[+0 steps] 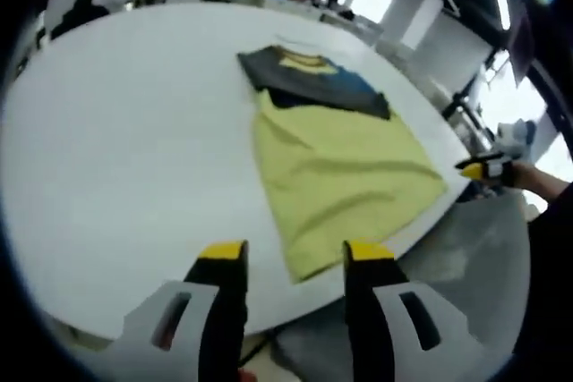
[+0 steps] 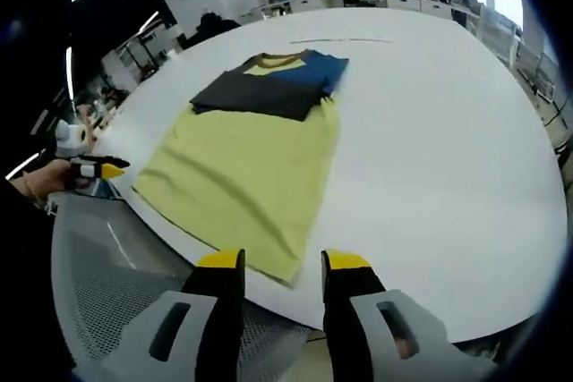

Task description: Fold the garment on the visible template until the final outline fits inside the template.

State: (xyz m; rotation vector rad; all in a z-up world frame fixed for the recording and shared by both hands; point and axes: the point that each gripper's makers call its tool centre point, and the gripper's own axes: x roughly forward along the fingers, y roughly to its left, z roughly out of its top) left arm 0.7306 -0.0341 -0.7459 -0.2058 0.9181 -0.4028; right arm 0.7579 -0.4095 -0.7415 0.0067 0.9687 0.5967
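A yellow-green T-shirt (image 1: 340, 167) lies flat on the white table (image 1: 116, 131), collar at the far end. Its dark sleeves (image 1: 295, 85) are folded across the chest, with a blue patch beside them. My left gripper (image 1: 295, 252) hovers open just short of the hem's near corner, holding nothing. The right gripper (image 1: 488, 169) shows small off the table's right edge, in a hand. In the right gripper view the same shirt (image 2: 242, 167) lies ahead and left. My right gripper (image 2: 283, 261) is open over the table's edge by the hem corner. The left gripper (image 2: 98, 168) shows at the far left.
A grey mesh chair (image 2: 116, 257) stands at the table's near edge, below the shirt (image 1: 474, 257). A faint thin line (image 2: 349, 40) runs on the table beyond the collar. Wide bare table (image 2: 448, 131) lies to the shirt's side. Office desks and people fill the background.
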